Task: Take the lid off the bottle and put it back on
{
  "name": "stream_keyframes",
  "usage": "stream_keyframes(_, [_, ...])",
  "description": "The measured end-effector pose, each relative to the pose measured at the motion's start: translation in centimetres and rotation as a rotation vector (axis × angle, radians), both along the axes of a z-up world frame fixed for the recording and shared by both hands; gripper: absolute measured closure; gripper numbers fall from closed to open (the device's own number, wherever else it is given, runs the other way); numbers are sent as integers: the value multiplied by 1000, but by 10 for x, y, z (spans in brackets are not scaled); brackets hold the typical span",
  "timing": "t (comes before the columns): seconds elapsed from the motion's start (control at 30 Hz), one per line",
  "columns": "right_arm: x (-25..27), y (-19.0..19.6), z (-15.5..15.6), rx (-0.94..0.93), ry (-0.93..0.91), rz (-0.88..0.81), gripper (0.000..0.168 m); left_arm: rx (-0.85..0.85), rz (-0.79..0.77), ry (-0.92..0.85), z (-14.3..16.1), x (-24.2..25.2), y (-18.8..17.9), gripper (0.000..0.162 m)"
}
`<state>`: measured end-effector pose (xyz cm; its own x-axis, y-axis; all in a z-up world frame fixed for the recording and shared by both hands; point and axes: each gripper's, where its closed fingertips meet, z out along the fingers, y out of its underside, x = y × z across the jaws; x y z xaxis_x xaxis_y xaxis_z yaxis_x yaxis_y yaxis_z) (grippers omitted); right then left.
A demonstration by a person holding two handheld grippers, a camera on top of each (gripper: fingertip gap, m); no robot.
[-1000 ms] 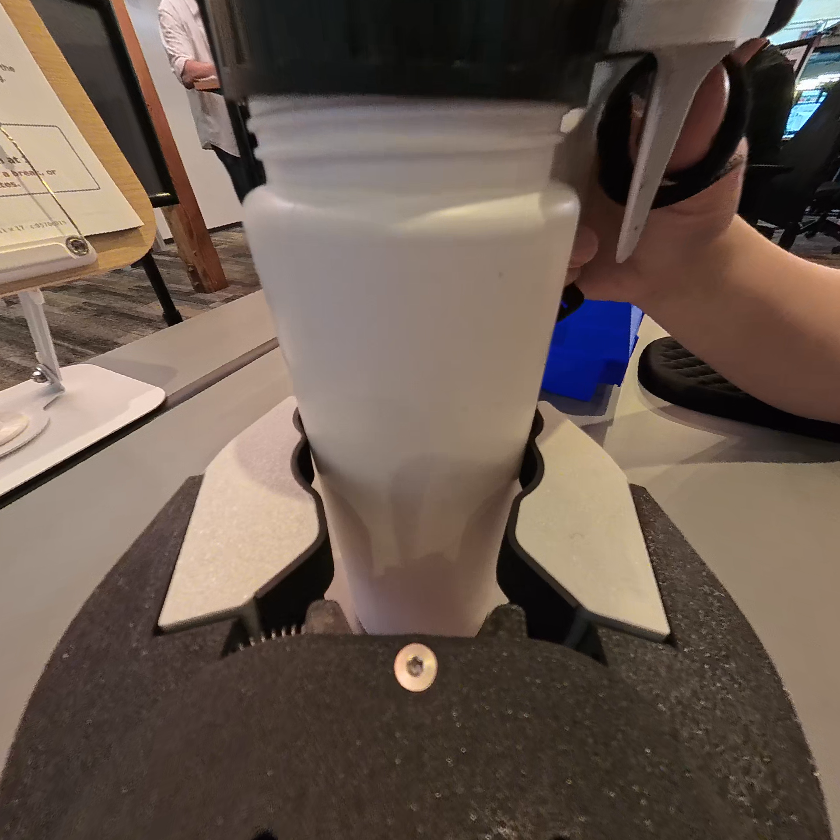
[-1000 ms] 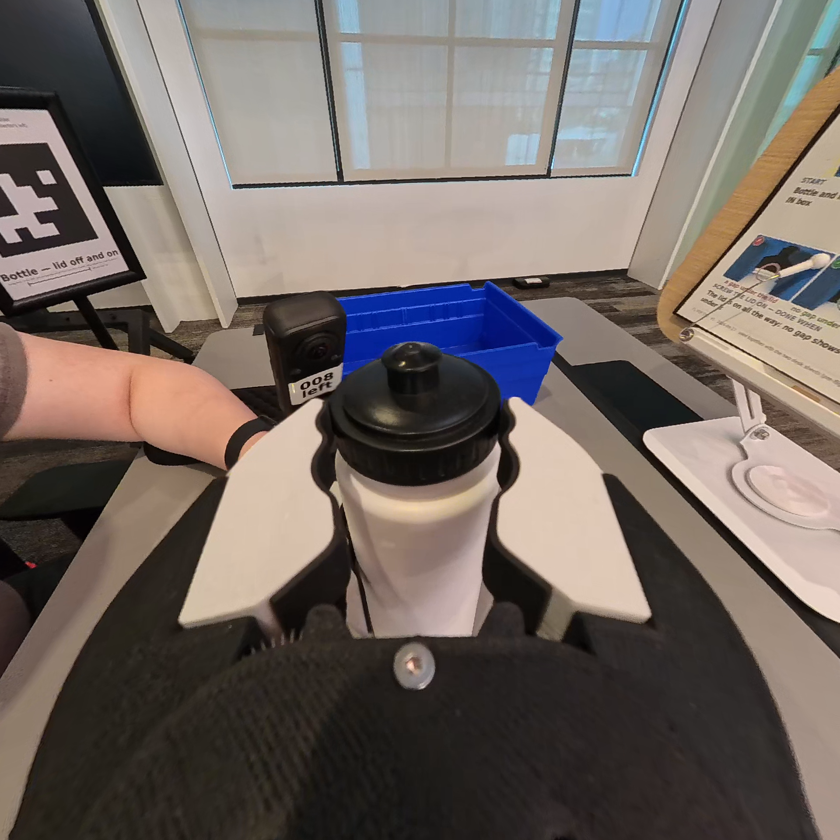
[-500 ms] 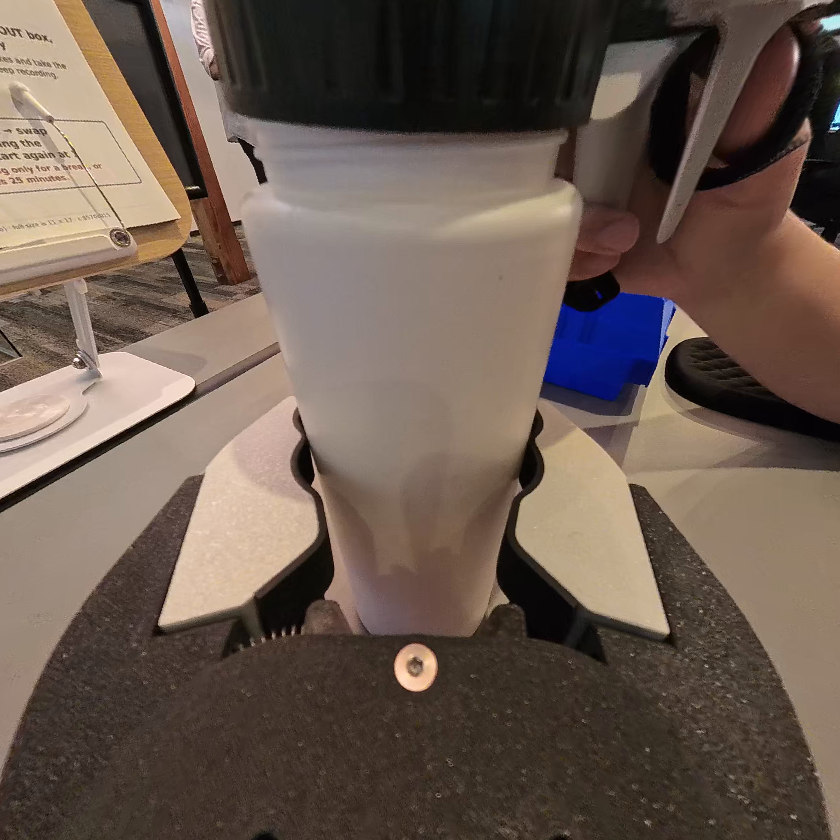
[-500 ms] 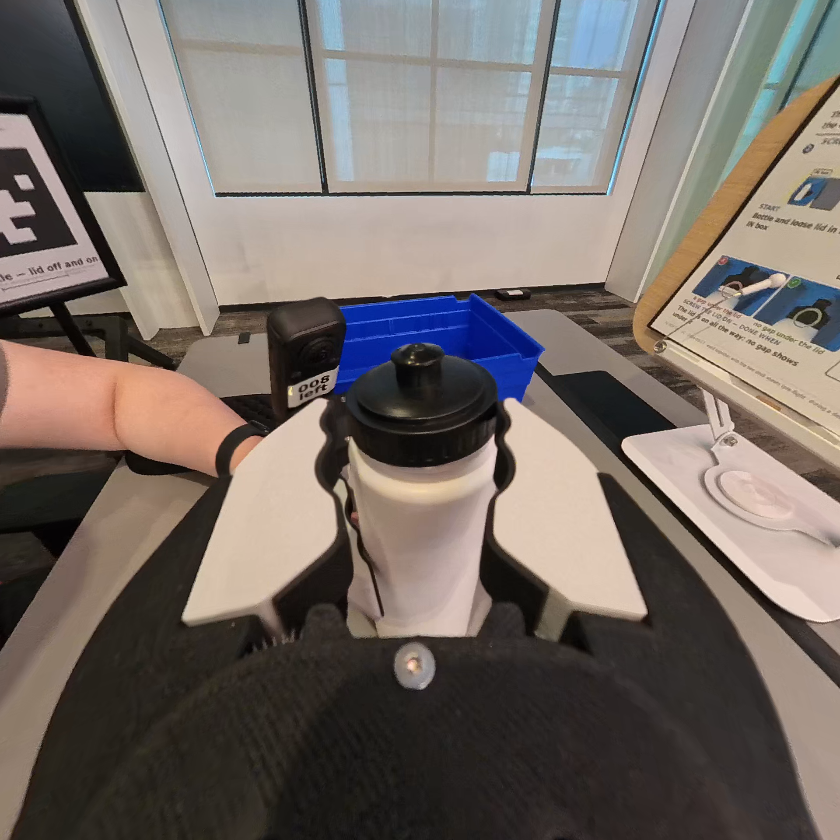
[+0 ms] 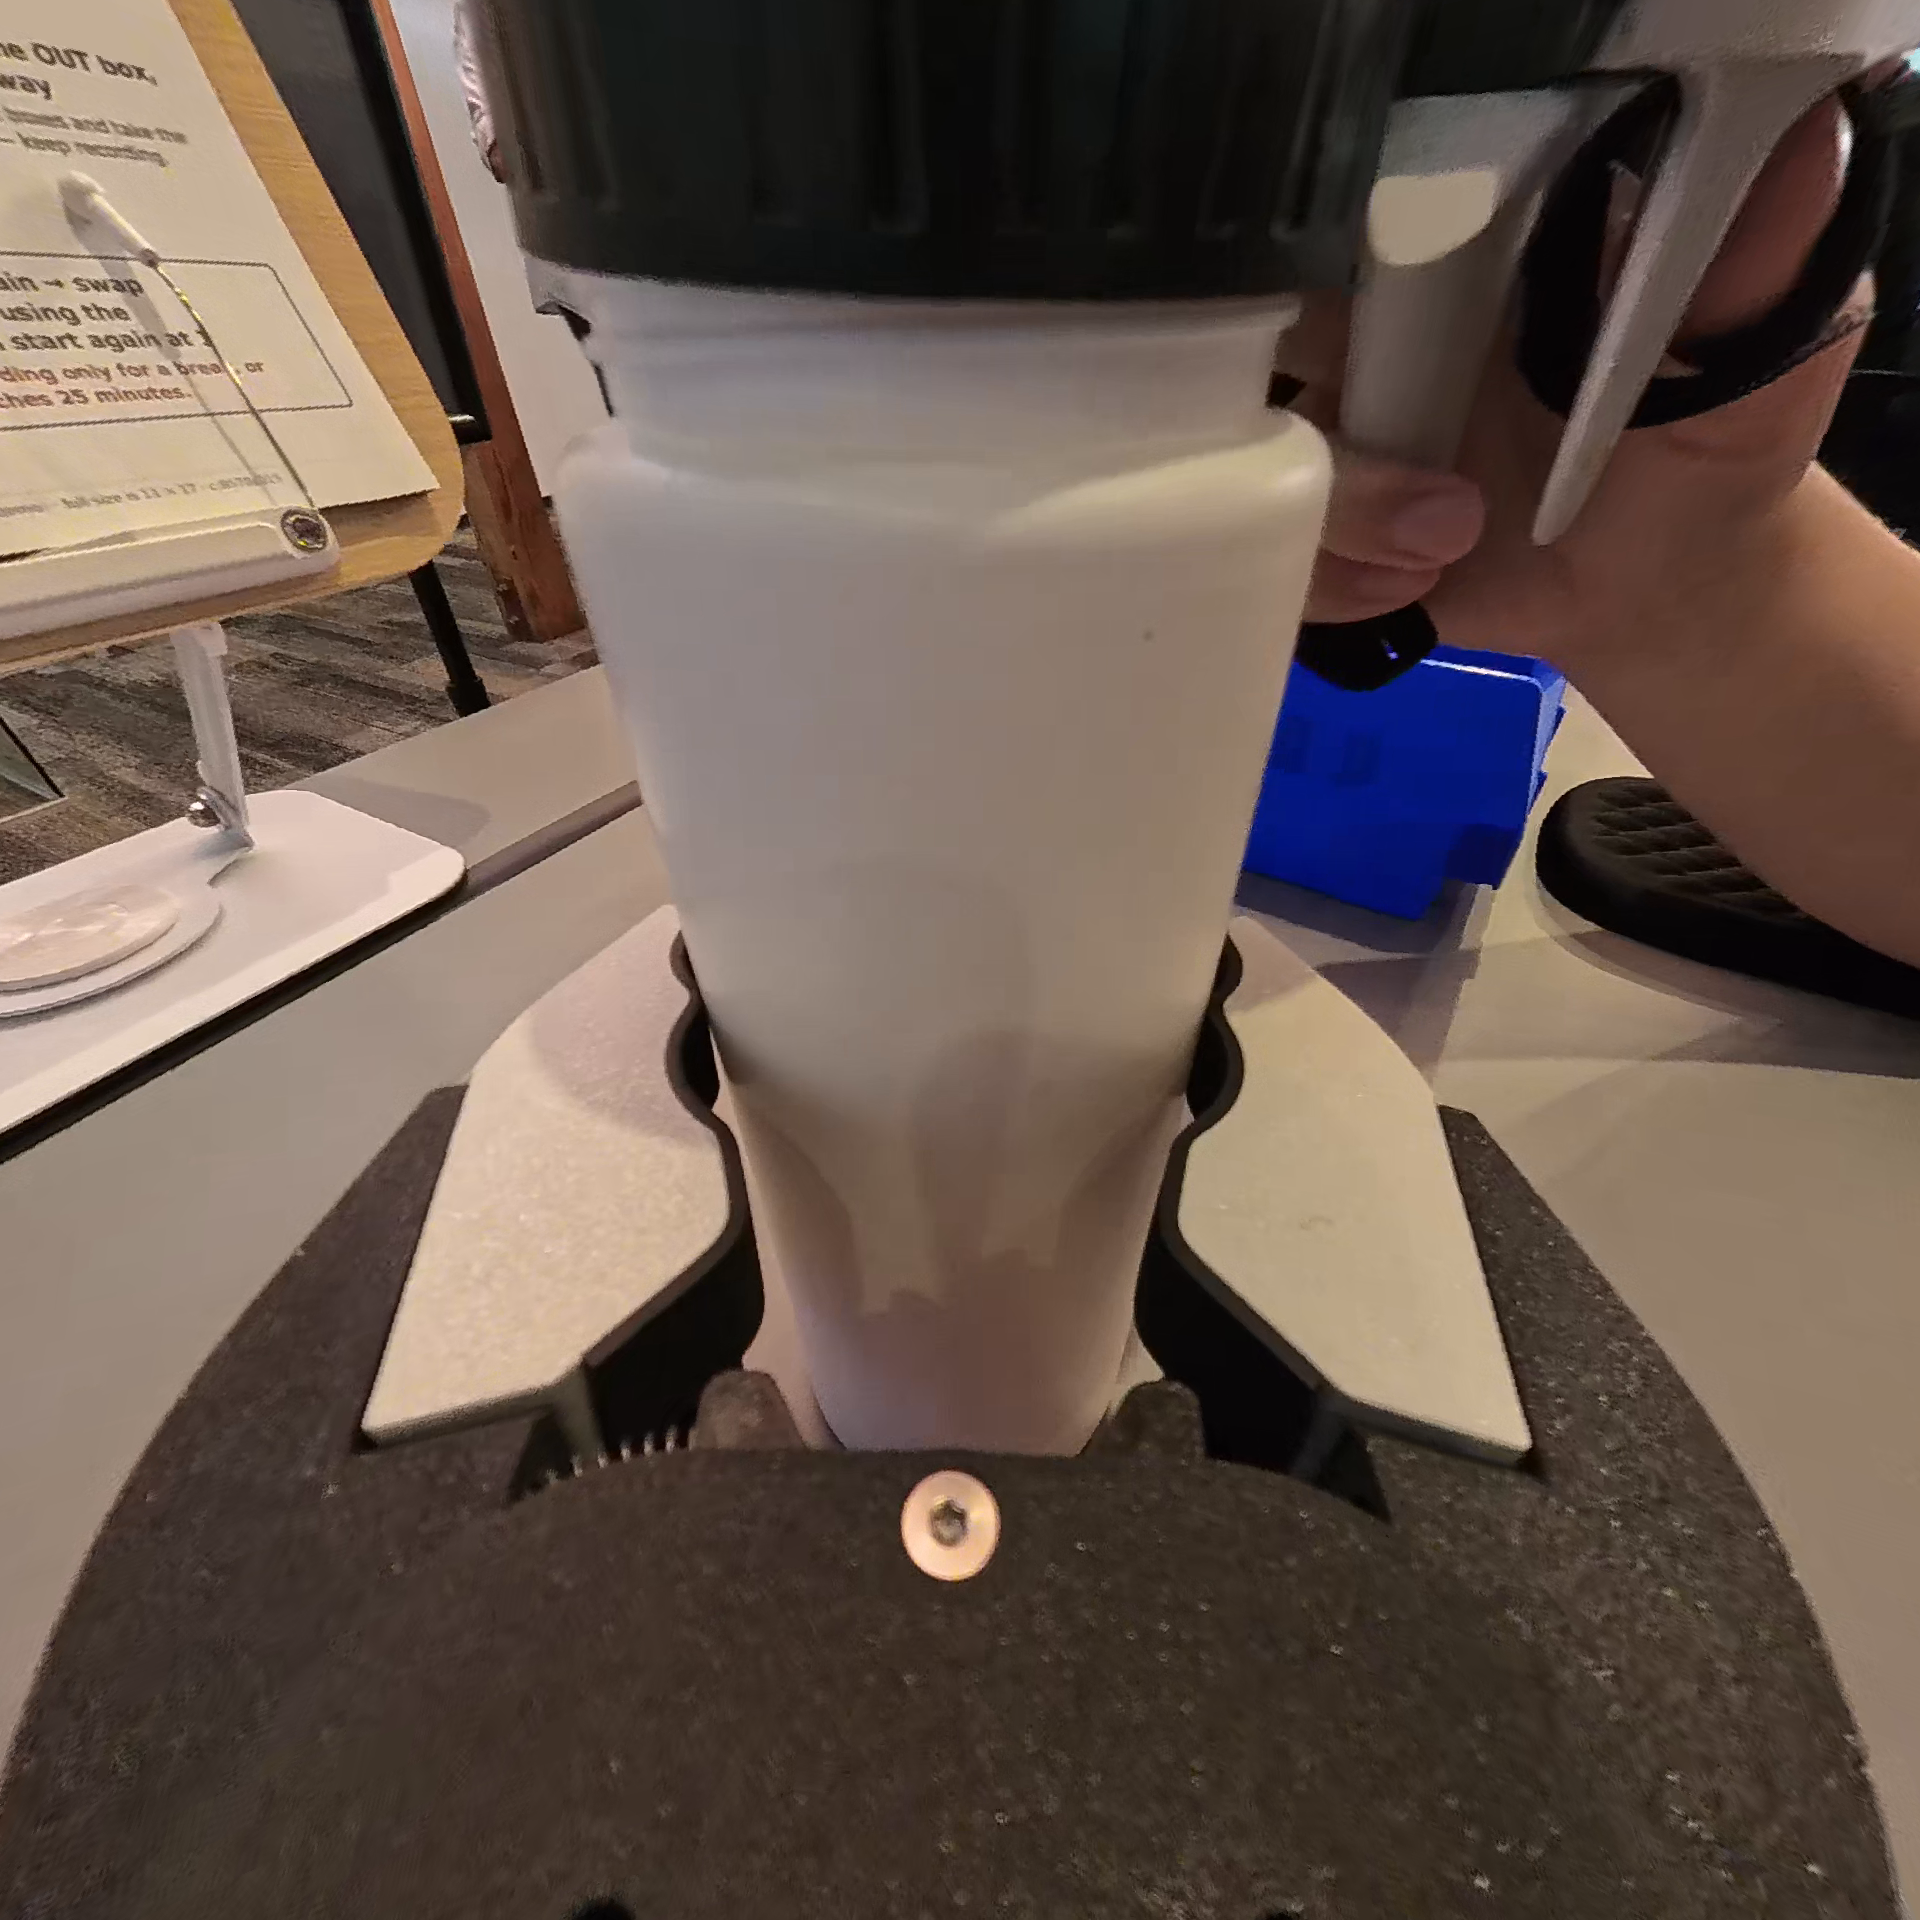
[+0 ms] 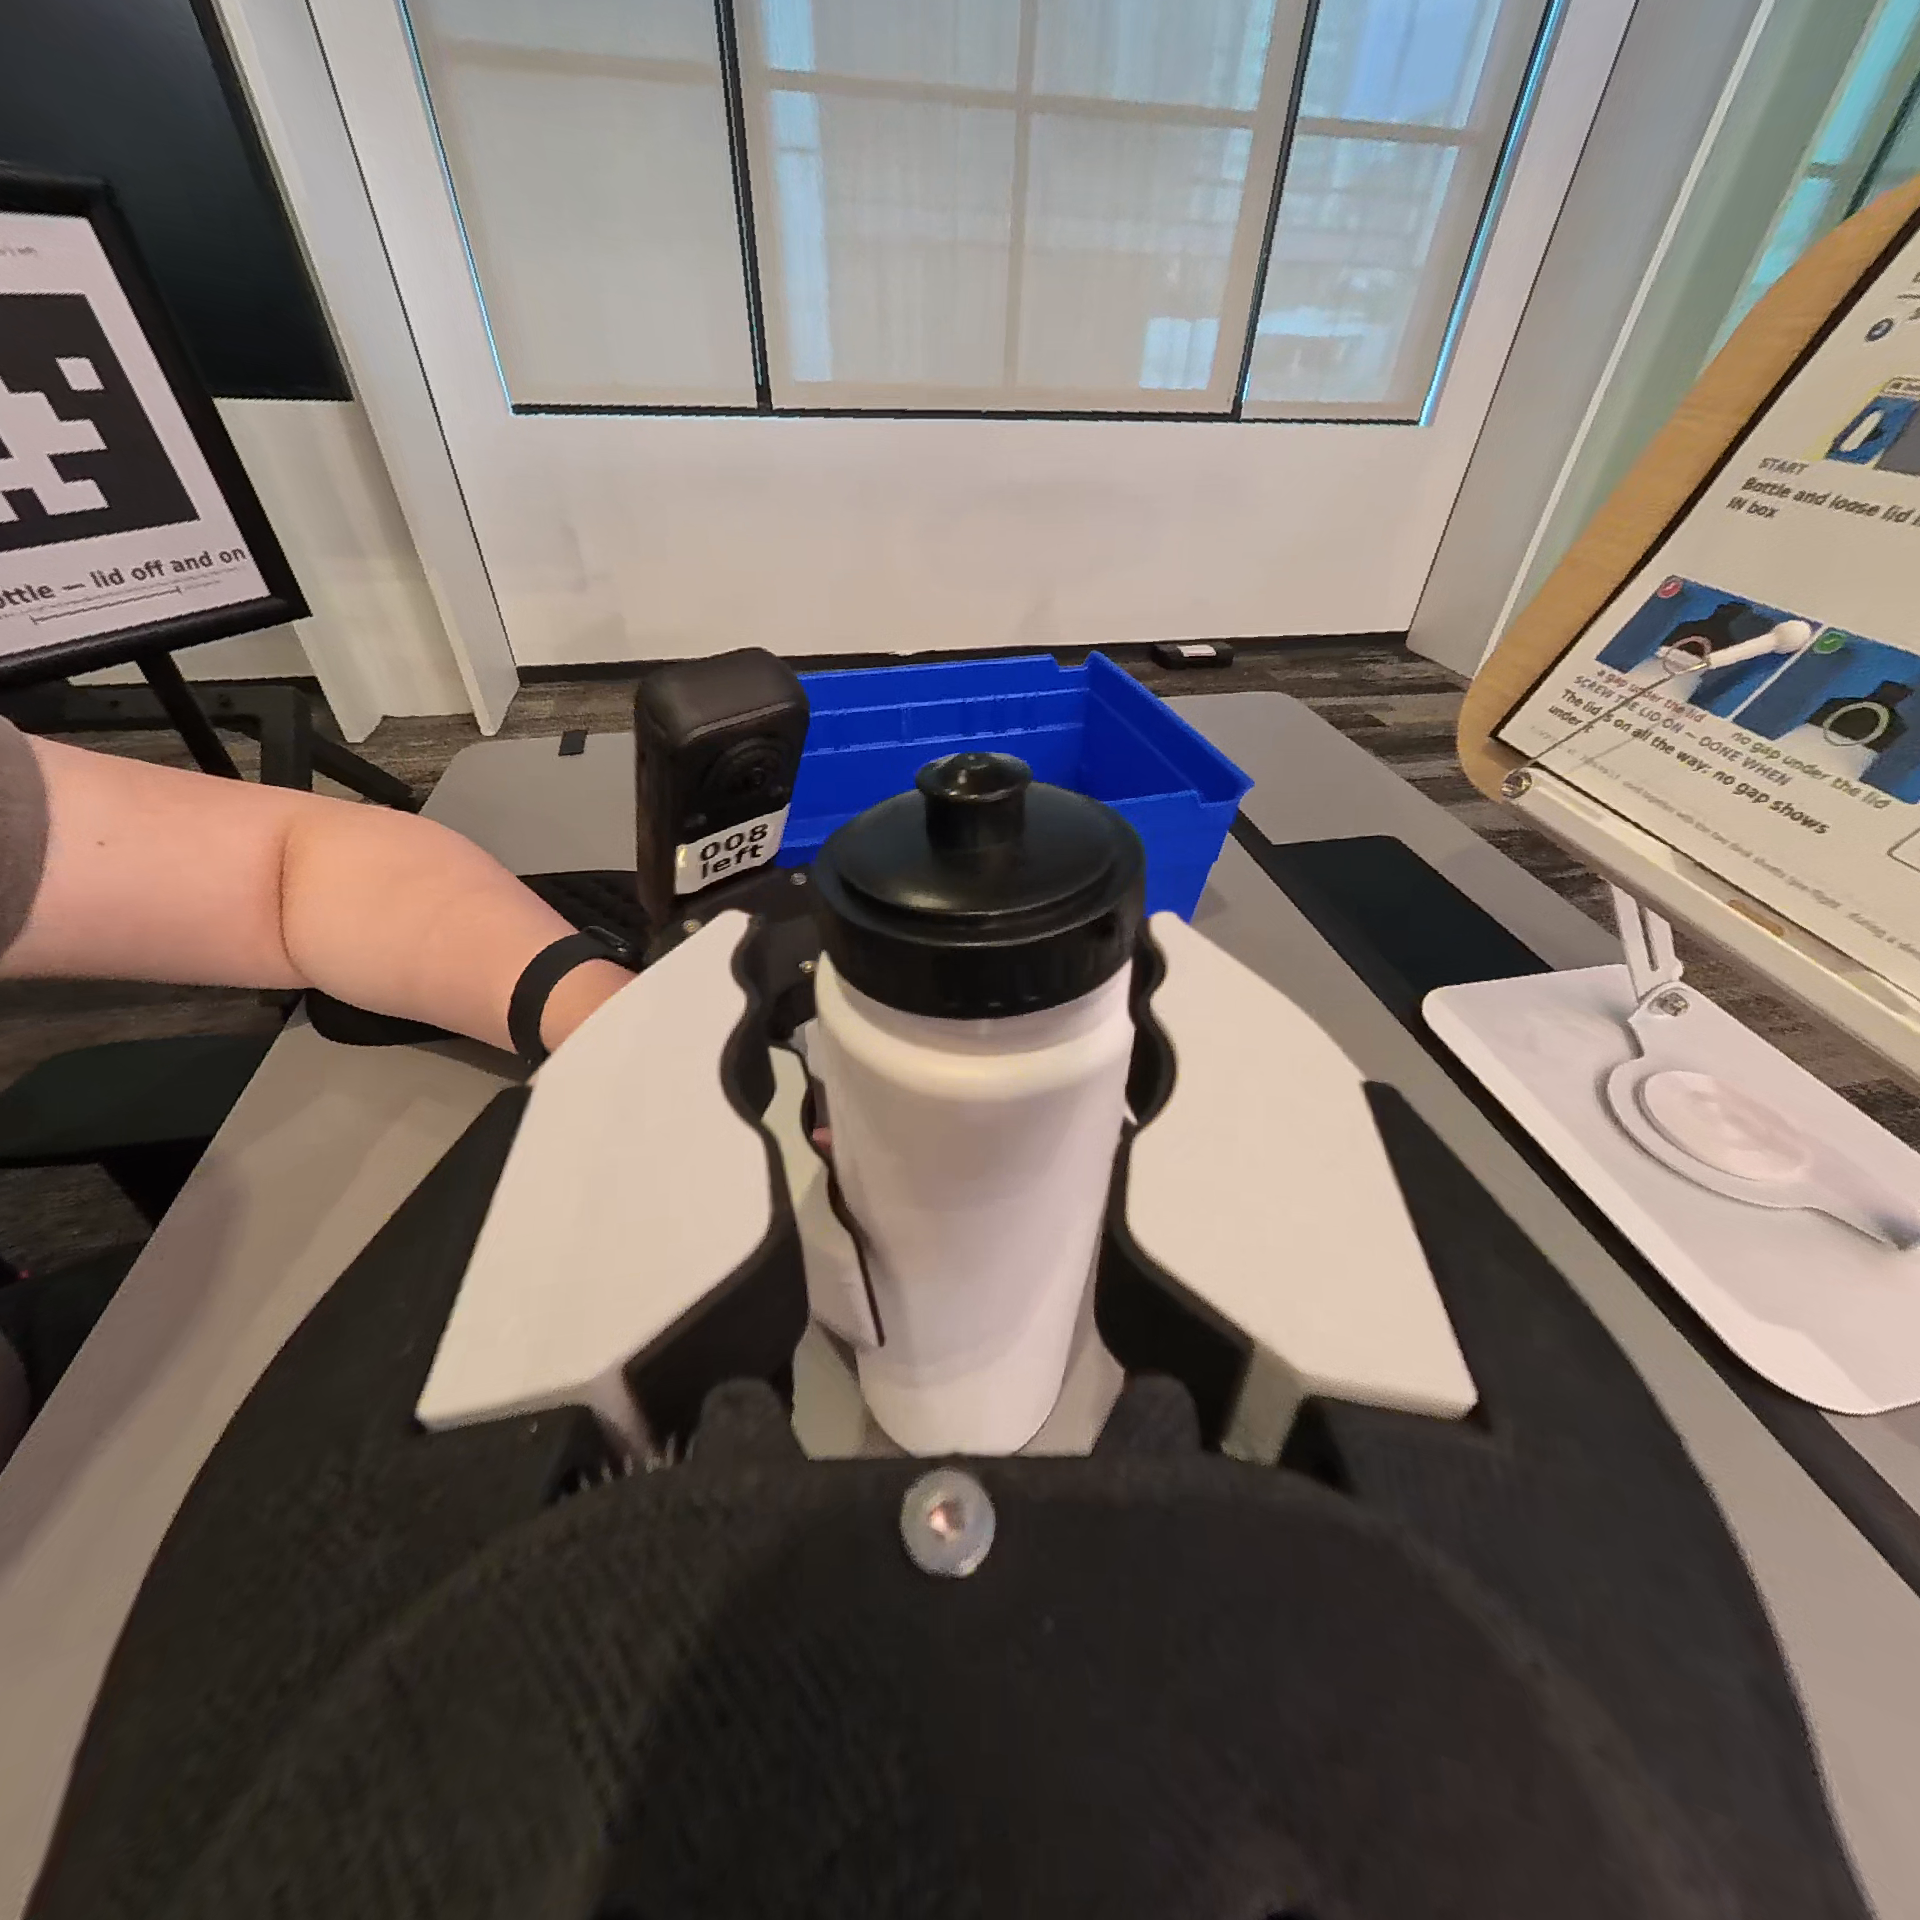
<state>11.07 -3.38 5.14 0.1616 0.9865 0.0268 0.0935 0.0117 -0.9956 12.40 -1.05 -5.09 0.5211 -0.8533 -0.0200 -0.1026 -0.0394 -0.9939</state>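
A white bottle (image 5: 935, 779) stands upright on the grey table (image 5: 1662, 1247). My left gripper (image 5: 956, 956) is shut on its lower body. A black ribbed lid (image 5: 935, 156) with a spout sits on the neck, and a short band of white neck shows under it. In the right wrist view the bottle (image 6: 966, 1195) and lid (image 6: 977, 914) are centred. My right gripper (image 6: 948, 920) holds the lid's rim between its fingertips. One of its fingers (image 5: 1403, 312) shows beside the lid in the left wrist view. The left gripper's camera housing (image 6: 722, 769) shows behind the bottle.
A blue bin (image 6: 1143, 790) stands behind the bottle. An instruction board on a white stand (image 6: 1662, 1143) is at the right of the table. A framed sign (image 6: 94, 447) stands off the table at the left. A person's forearm rests on a black pad (image 5: 1683, 883).
Both cameras have tilted a little. Slightly less white neck shows under the lid. The lid looks smaller and farther out between the right fingers. The spacing of both grippers' fingers is unchanged.
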Motion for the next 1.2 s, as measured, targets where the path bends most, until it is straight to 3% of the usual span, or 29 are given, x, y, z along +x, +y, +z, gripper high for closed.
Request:
stream_keyframes(0.3, [2,-5,-2,20,-53,20,112,-13,34,-11,1,-9,8,72])
stream_keyframes(0.47, [-1,-1,-5,25,-61,-11,103,3,31,9,0,-7,7,72])
stream_keyframes(0.7, [2,-8,-2,21,-69,35,120,-7,46,1,0,-11,11,72])
stream_keyframes(0.83, [6,5,2,20,-35,-41,111,5,39,14,0,-9,9,72])
stream_keyframes(1.03, [-4,-5,-10,54,-107,-1,100,1,48,8,0,-11,11,72])
stream_keyframes(1.13, [-1,-16,-9,51,-136,62,123,-8,59,5,0,-14,13,72])
stream_keyframes(1.2, [1,-12,-5,52,-116,38,124,-10,57,2,0,-14,14,72])
